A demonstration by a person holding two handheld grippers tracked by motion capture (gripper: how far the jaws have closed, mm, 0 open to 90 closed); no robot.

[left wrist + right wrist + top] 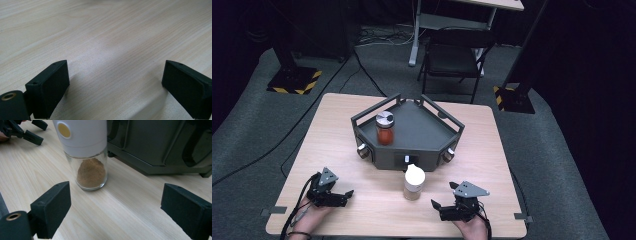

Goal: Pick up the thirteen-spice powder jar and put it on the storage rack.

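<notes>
A glass spice jar [414,184] with a white cap and brown powder stands on the wooden table [337,145], just in front of a dark grey railed rack [422,132]. On the rack's left side stands a second jar [385,128] with red powder and a silver lid. My left gripper [344,197] rests near the front left of the table, open, with bare wood between its jaws [115,87]. My right gripper [437,209] lies open at the front right. Its view shows the white-capped jar [87,157] a little ahead and left of its open jaws [115,212], and the rack [155,145] behind it.
Round knobs [362,151] stick out of the rack's front corners. A black chair [454,55] stands behind the table on grey carpet. Two posts on yellow-and-black striped bases [294,80] flank the table. Cables run over the floor at the left.
</notes>
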